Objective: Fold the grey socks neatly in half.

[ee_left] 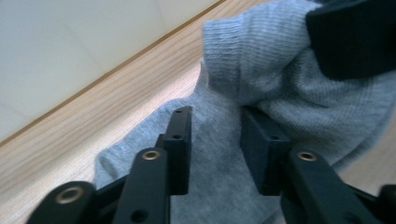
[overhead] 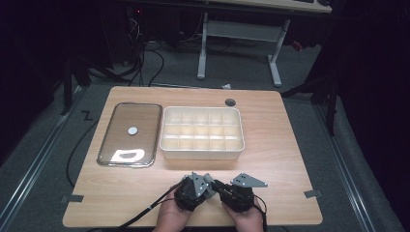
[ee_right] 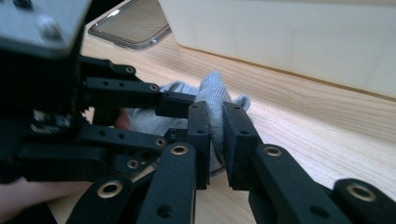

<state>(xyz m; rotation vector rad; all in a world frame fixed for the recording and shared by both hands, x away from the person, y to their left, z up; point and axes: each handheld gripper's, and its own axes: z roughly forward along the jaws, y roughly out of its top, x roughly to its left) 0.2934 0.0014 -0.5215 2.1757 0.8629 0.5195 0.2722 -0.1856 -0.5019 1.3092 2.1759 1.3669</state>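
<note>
A grey knitted sock (ee_right: 212, 88) lies on the wooden table (overhead: 280, 159) near its front edge, in front of the white compartment box (overhead: 202, 152). My right gripper (ee_right: 215, 121) is shut on a raised fold of it. In the left gripper view, my left gripper (ee_left: 215, 140) stands open, its jaws apart with the sock (ee_left: 289, 107) spread between and beneath them. At the top right of that view, the other gripper's black jaws pinch the fabric. In the high view the two grippers meet tip to tip, left gripper (overhead: 209, 181) and right gripper (overhead: 217, 186), held by two hands.
A clear plastic lid (overhead: 130, 133) with a round white spot lies left of the box. The box (ee_right: 303, 42) has several empty compartments. A round cable hole (overhead: 230, 102) sits at the table's far edge. Bare wood lies to the right and left of the grippers.
</note>
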